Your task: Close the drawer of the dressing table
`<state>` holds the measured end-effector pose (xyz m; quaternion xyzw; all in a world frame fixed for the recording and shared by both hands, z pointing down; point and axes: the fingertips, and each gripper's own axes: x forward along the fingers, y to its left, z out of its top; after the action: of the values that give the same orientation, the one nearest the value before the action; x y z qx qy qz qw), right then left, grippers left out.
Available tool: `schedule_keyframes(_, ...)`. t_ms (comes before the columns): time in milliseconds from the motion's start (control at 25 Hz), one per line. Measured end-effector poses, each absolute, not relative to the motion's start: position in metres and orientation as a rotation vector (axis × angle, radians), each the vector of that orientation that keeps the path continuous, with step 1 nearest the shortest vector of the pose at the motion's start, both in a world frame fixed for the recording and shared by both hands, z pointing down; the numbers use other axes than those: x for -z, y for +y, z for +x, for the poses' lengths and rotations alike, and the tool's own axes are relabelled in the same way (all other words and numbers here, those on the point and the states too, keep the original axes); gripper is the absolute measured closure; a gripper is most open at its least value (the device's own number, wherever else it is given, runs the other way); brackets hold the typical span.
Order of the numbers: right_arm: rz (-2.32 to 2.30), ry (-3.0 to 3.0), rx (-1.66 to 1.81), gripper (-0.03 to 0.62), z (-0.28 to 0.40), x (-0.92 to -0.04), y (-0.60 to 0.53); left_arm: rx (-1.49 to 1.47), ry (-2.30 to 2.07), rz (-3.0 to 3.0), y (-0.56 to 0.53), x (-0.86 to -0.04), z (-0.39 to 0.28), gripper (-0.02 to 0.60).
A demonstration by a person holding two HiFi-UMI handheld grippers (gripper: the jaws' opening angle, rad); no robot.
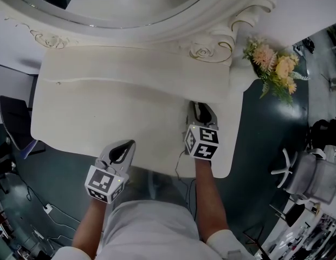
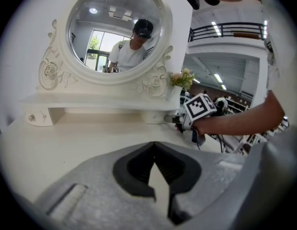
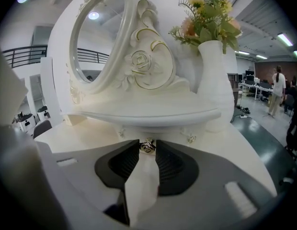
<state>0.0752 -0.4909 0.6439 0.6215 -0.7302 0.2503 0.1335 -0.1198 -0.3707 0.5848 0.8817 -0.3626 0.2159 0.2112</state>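
Closing step in hand: your right gripper sits at the small drawer under the shelf, jaws seemingly pinching its metal knob. Left gripper is pressed together, empty, idle. Next, push the drawer straight in until flush.

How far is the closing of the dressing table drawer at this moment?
Done: the right gripper has its jaws closed on the drawer knob under the shelf. In hand: the push home; the drawer looks nearly in, though I cannot confirm it is flush. Remaining: release the knob. The left gripper is shut and empty.
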Motion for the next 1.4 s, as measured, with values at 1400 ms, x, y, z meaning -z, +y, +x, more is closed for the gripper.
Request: schedule_keyframes(1400, 1.797, -2.257, -0.604, 0.591, 0.093, -0.534, -0.363, -0.404, -1.154, 2.683, -0.339, -0.477, -0.091, 0.583)
